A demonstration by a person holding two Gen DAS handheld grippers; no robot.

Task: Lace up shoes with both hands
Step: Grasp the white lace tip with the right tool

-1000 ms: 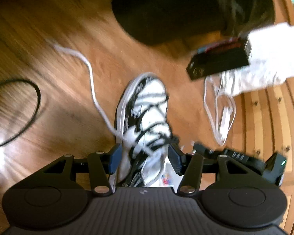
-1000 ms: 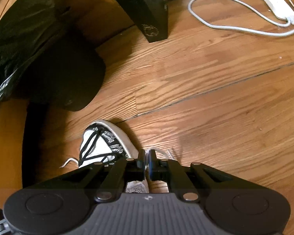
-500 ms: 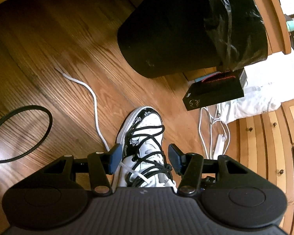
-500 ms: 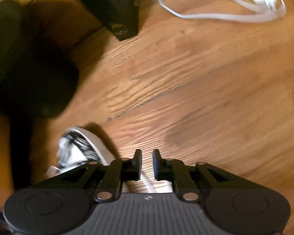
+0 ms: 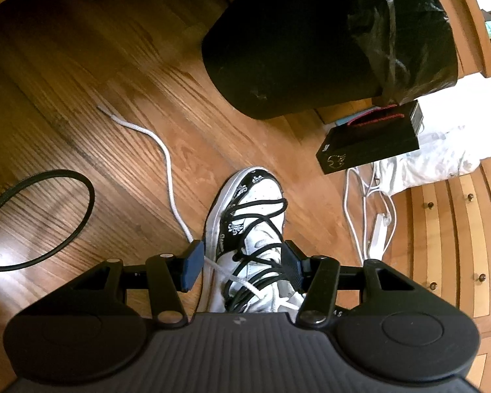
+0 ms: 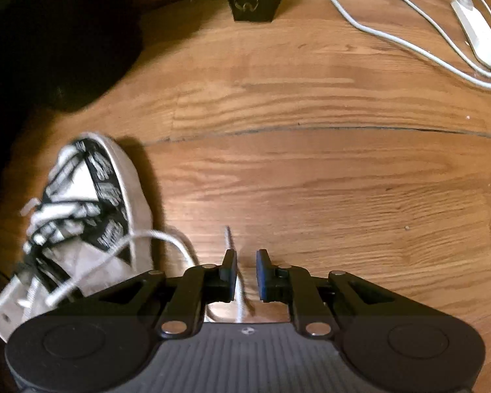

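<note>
A white and black sneaker (image 5: 255, 226) with black laces (image 5: 262, 209) stands on the wood floor. A white lace (image 5: 167, 163) trails from it to the left across the boards. My left gripper (image 5: 242, 268) is open and straddles the shoe's upper part, with a gap on the left side. In the right wrist view the sneaker (image 6: 91, 196) lies at the left. My right gripper (image 6: 246, 275) points down at the floor beside it, its jaws a little apart. The white lace's end (image 6: 227, 235) lies on the floor between them, close to the left pad, not pinched.
A black bin (image 5: 294, 49) with a bag liner stands beyond the shoe. A black box (image 5: 370, 144) and white cables (image 5: 366, 216) lie at the right, near wooden drawers (image 5: 458, 229). A black cable loop (image 5: 65, 239) lies at the left.
The right gripper's jaws went from shut to slightly apart, letting the white lace go, and the gripper sank toward the floor while rolling. The left gripper stayed over the shoe.
</note>
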